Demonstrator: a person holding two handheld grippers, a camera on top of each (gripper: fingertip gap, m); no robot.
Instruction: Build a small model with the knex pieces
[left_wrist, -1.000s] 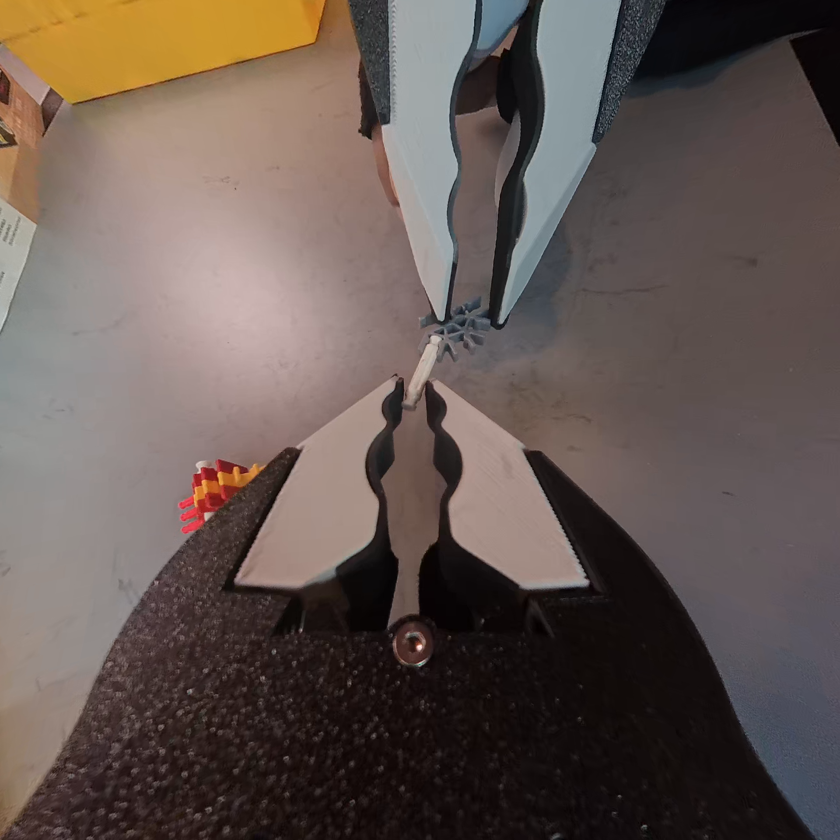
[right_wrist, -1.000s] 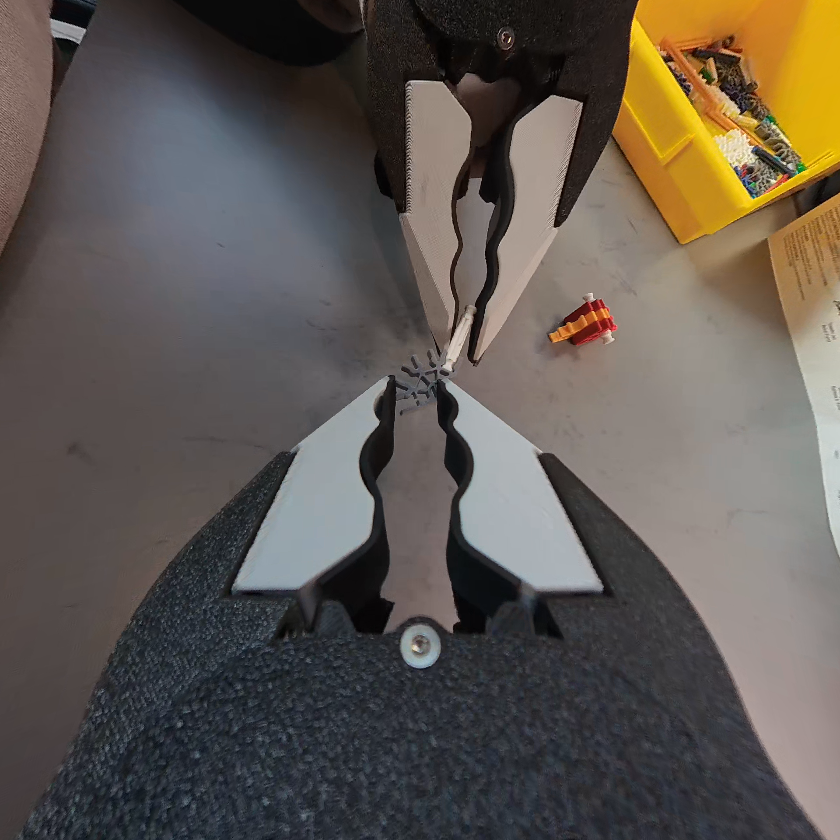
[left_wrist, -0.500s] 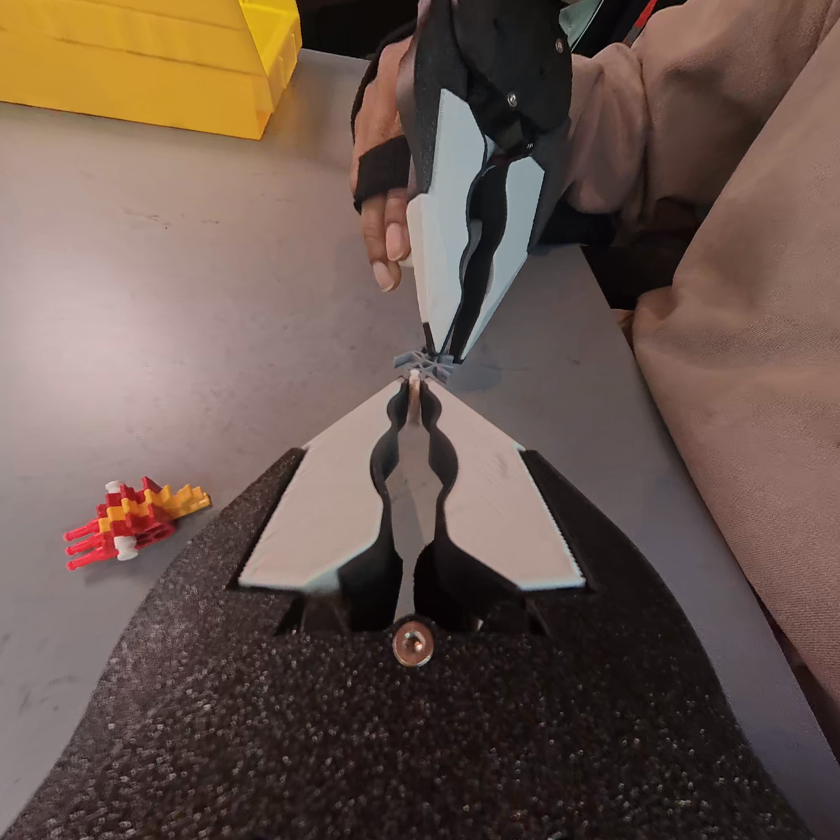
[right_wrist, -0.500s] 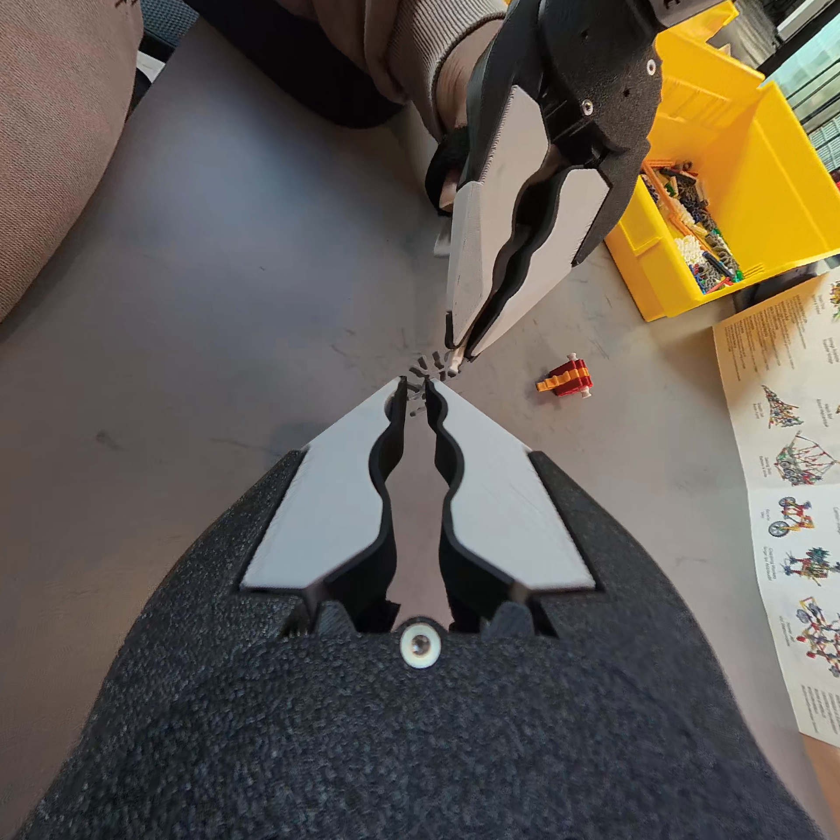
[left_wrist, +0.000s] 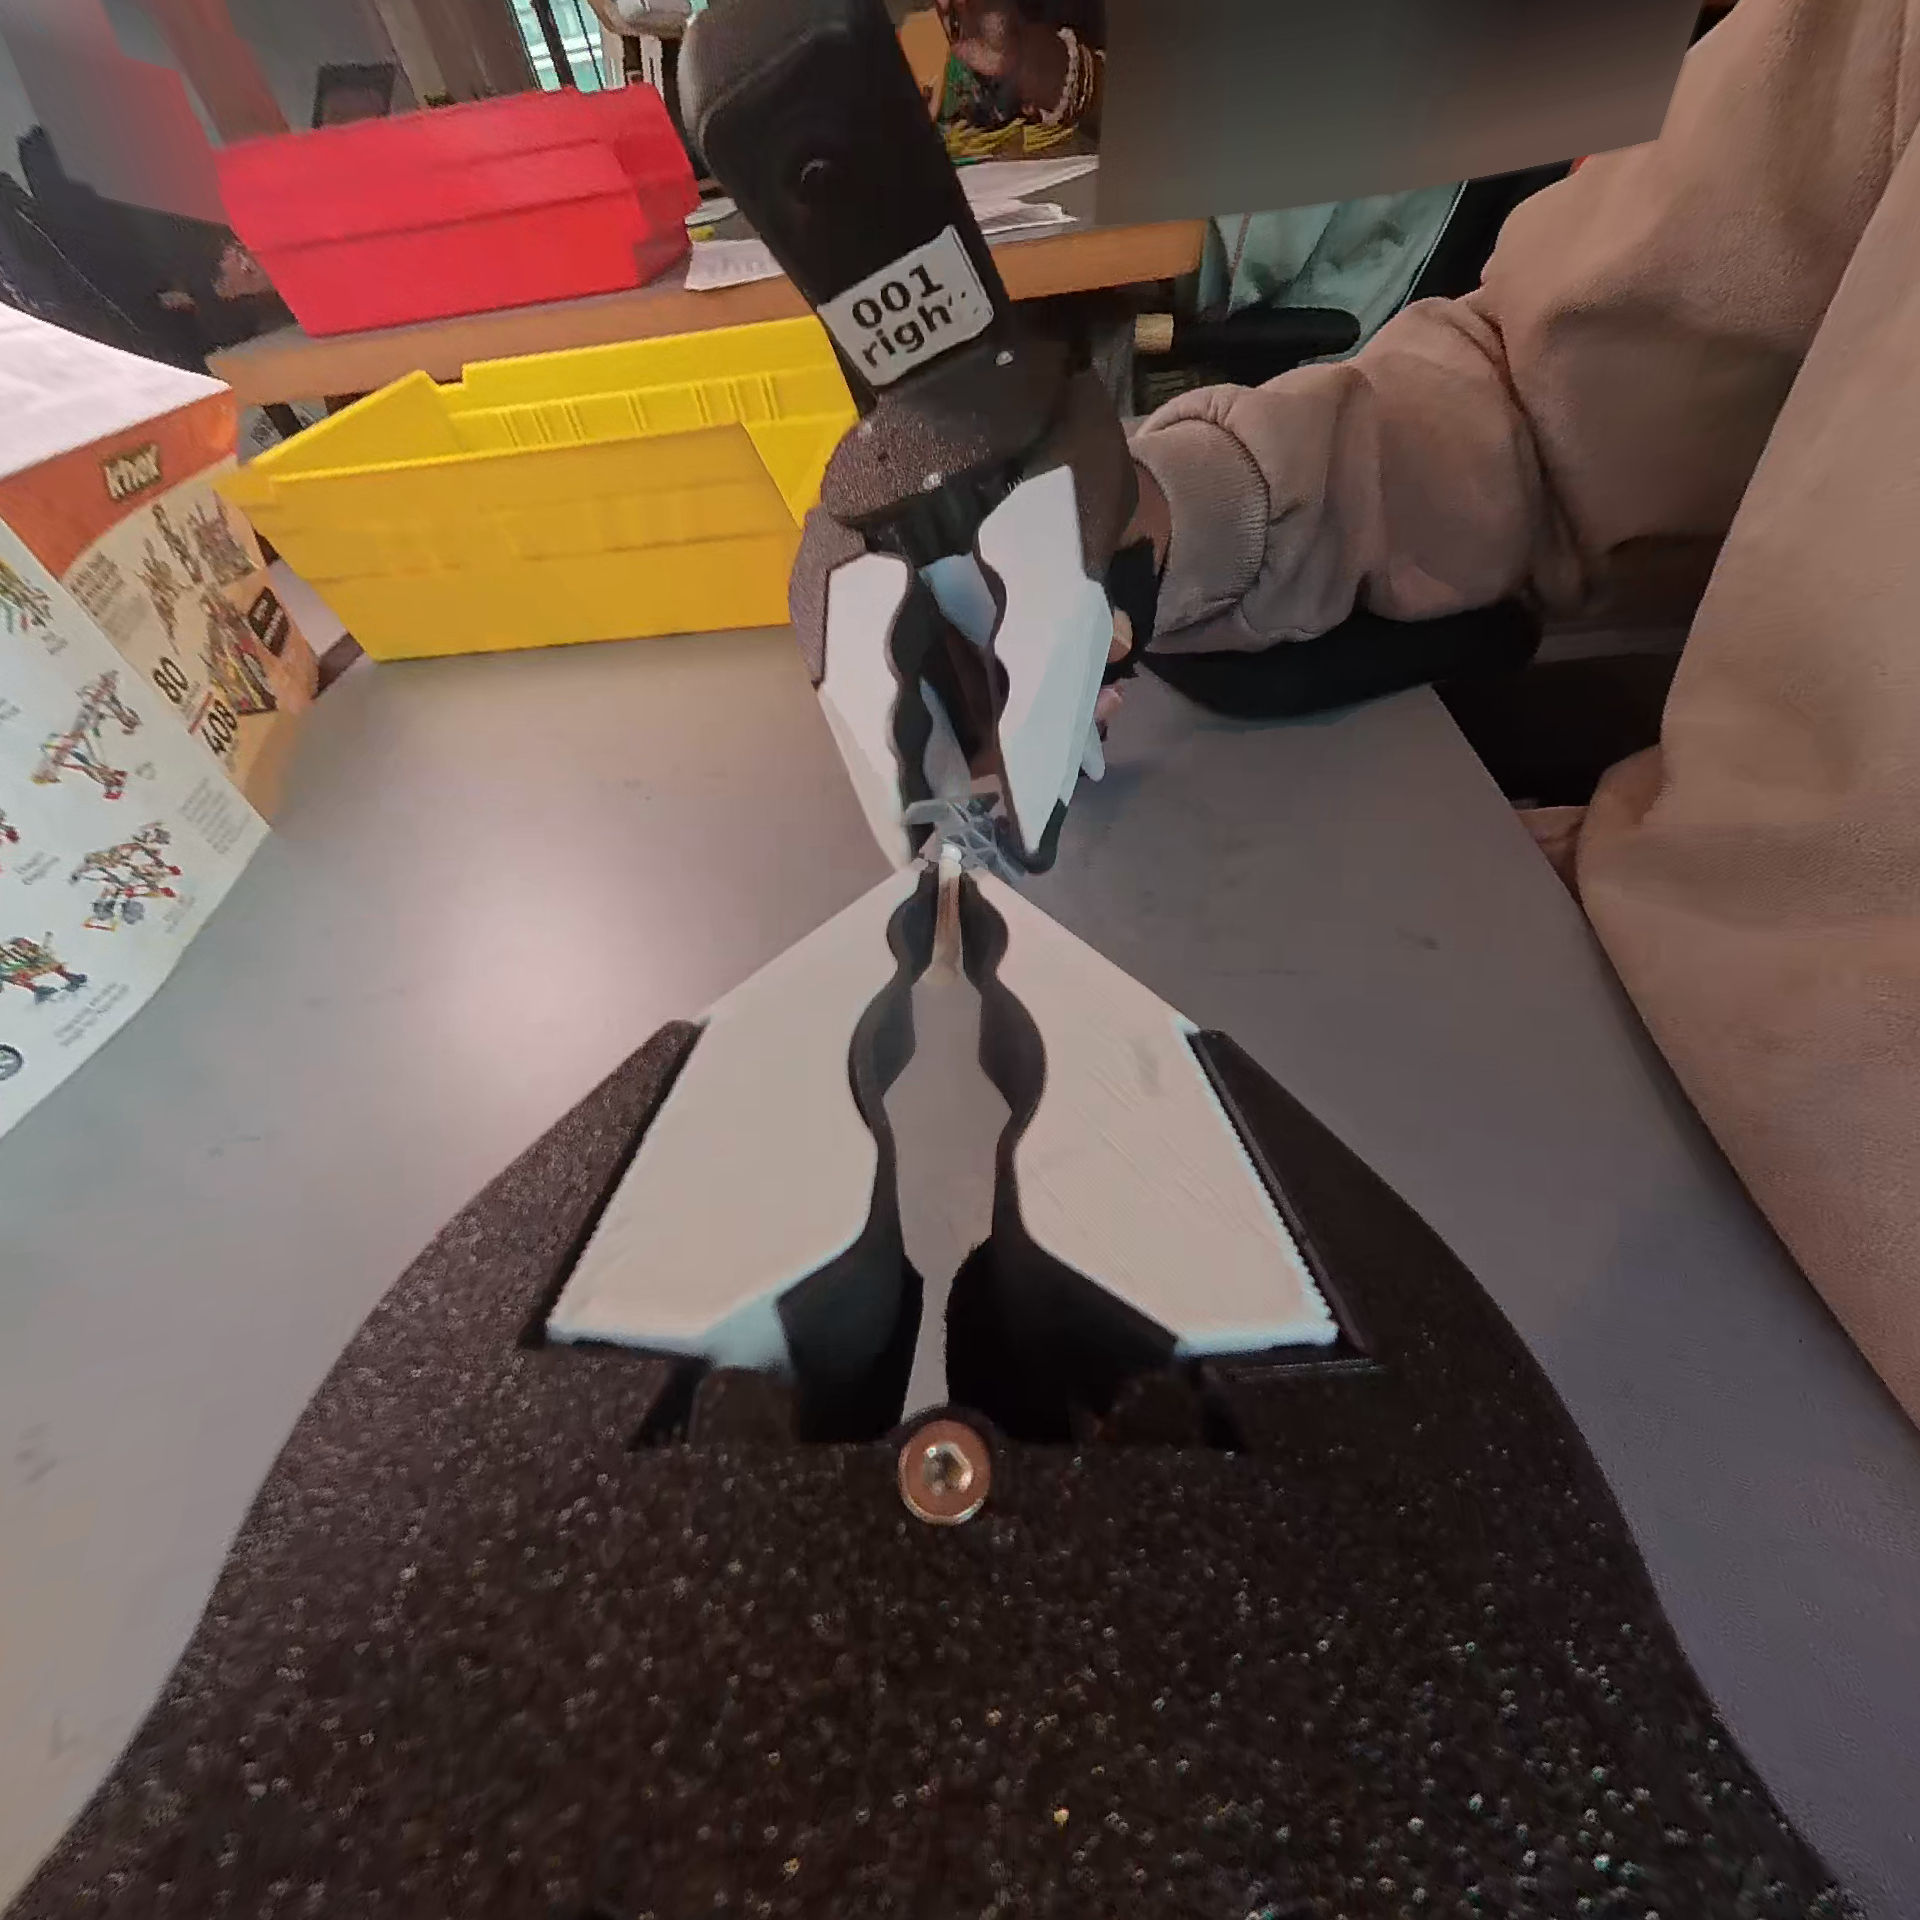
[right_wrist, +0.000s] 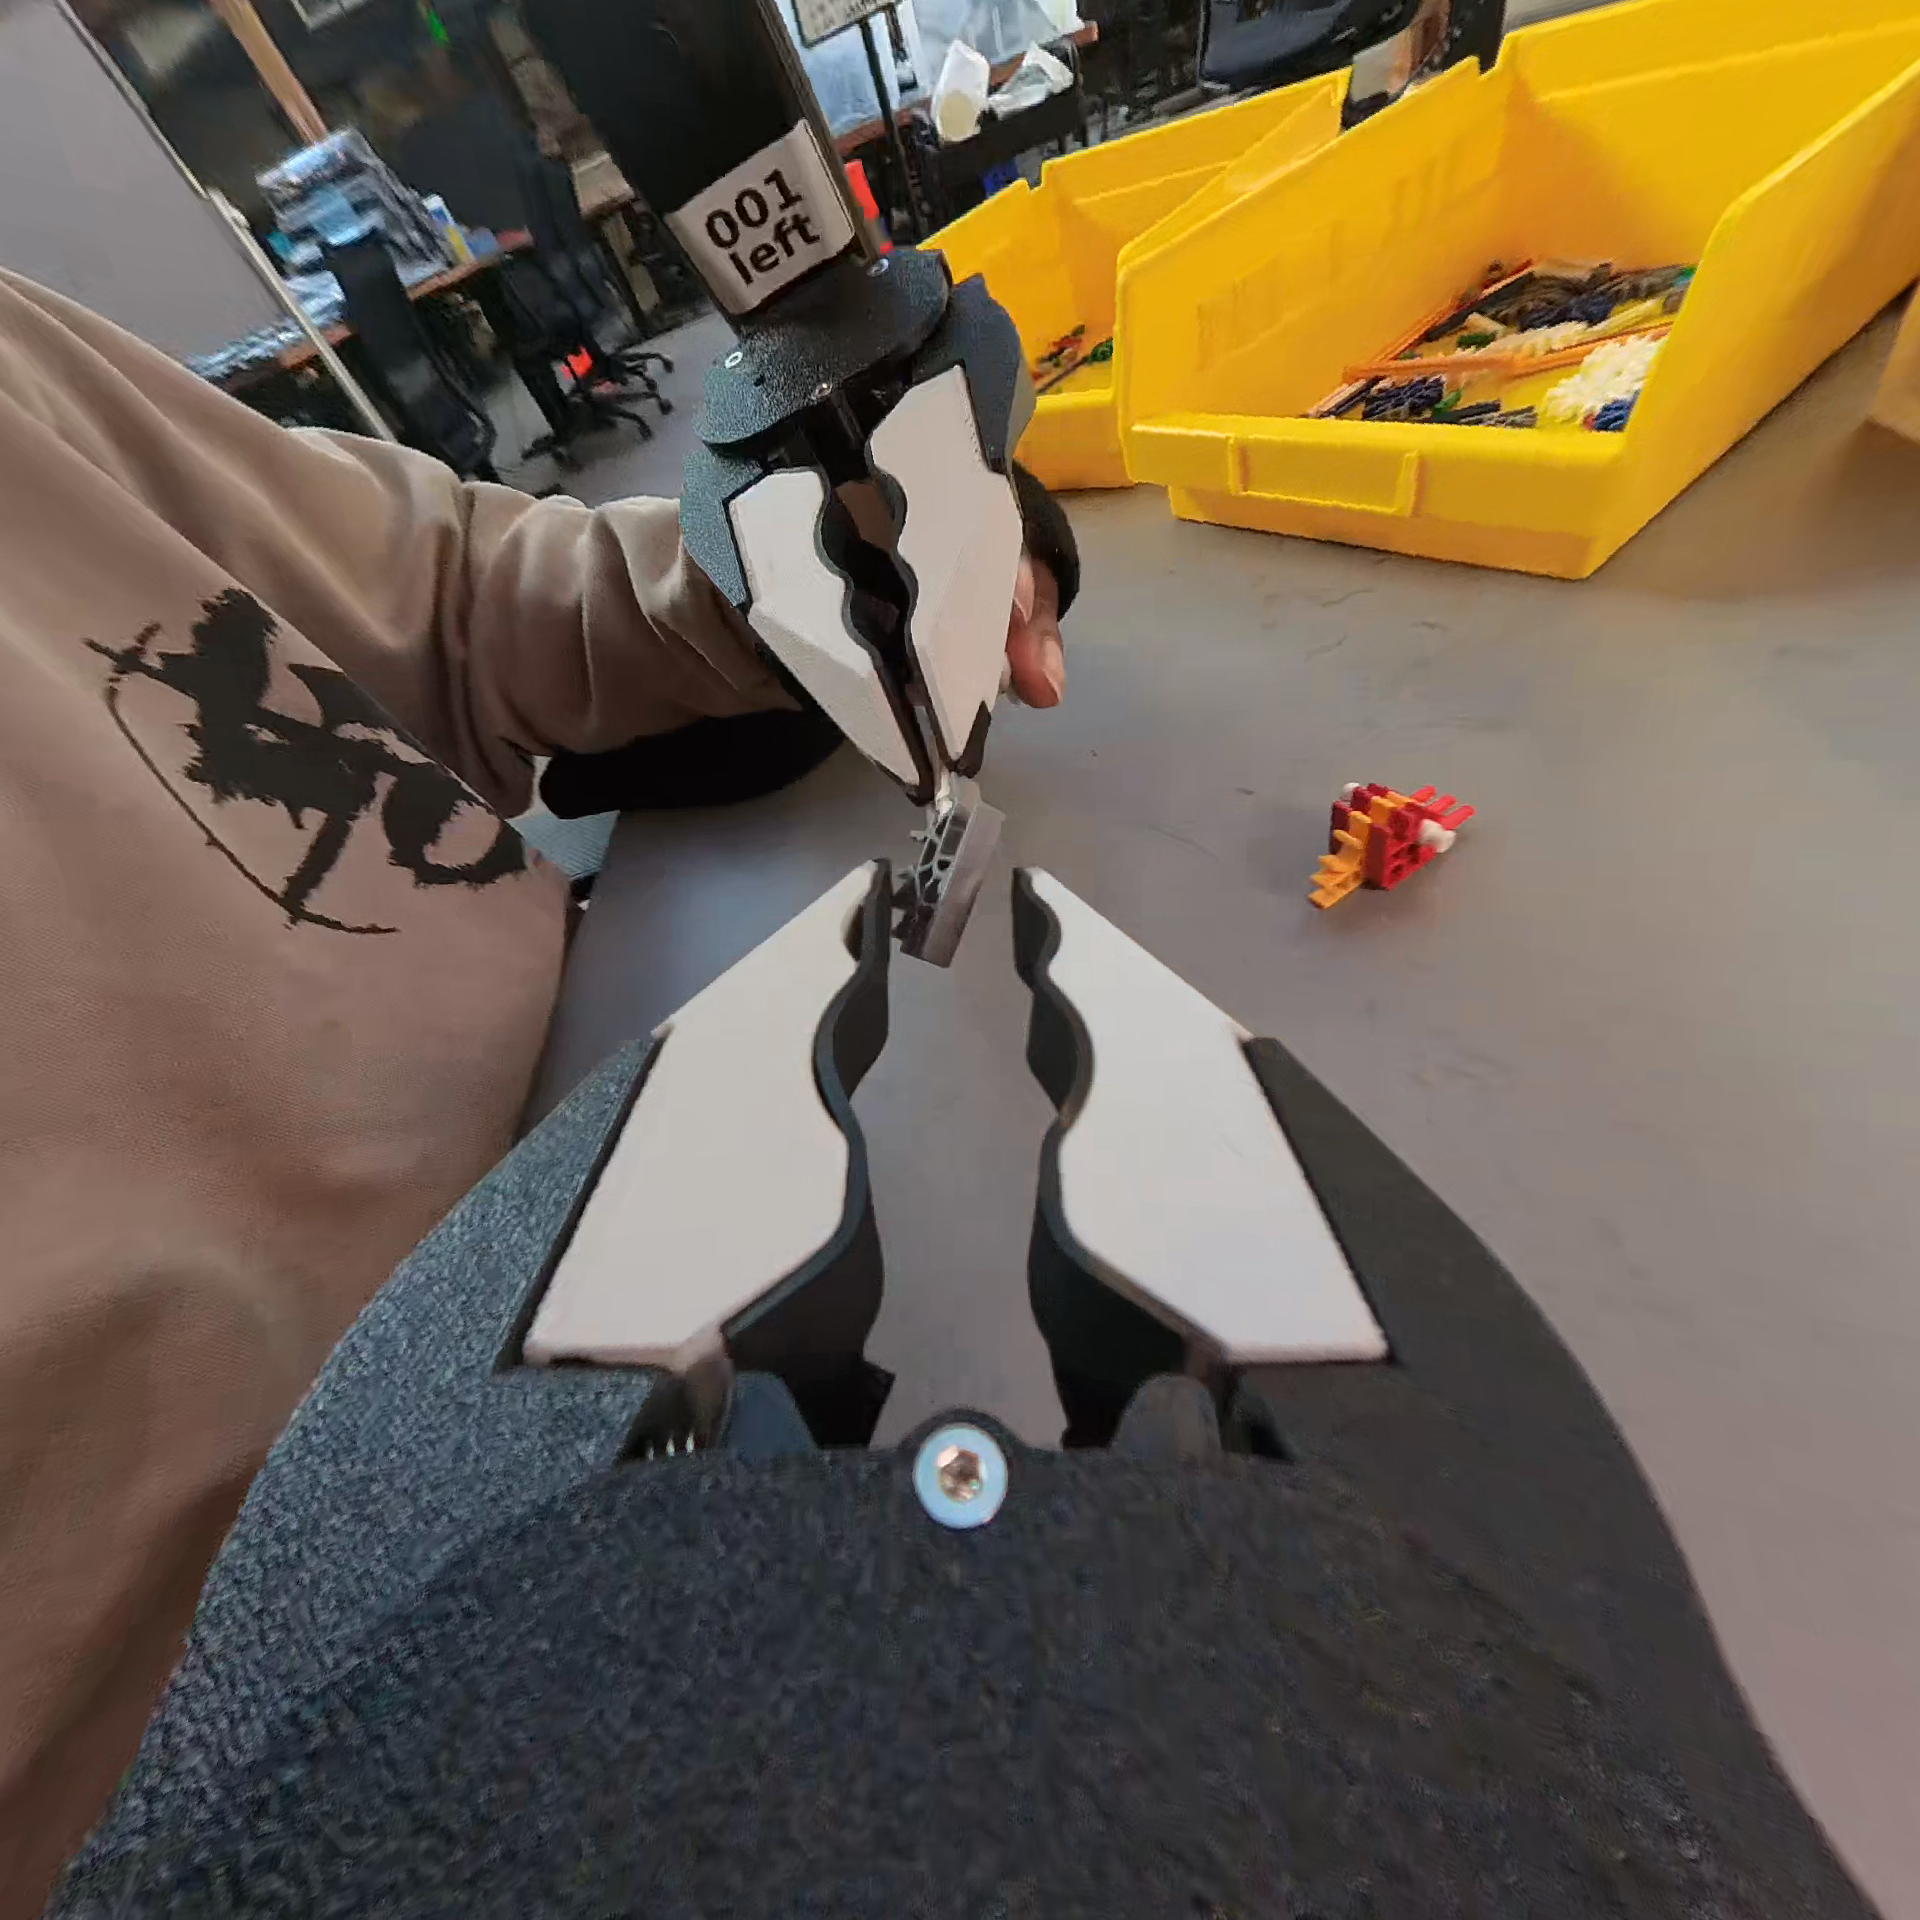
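Observation:
My left gripper (left_wrist: 943, 878) is shut on a short white rod (left_wrist: 943, 914), held above the grey table (left_wrist: 520, 935). A grey snowflake-shaped connector (right_wrist: 948, 871) sits on the rod's far end. My right gripper (right_wrist: 953, 883) faces the left one tip to tip with its jaws open. The connector lies between them, close against the left finger (right_wrist: 790, 1049), unclamped. In the right wrist view the left gripper (right_wrist: 940, 774) points down at the connector. In the left wrist view the right gripper (left_wrist: 971, 847) is just beyond the connector (left_wrist: 966, 826).
A small red, orange and yellow block assembly (right_wrist: 1387, 842) lies on the table. Yellow bins (right_wrist: 1455, 416) with several loose parts stand behind it. A toy box (left_wrist: 135, 520), an instruction sheet (left_wrist: 83, 790) and a red bin (left_wrist: 447, 229) are at the left. The person's tan sleeves (left_wrist: 1455, 468) border the near edge. My left and right fingertips are right by each other.
Both grippers have tilted up from looking down at the table. The right gripper's jaws have opened off the grey connector, which stays on the white rod held by the left gripper.

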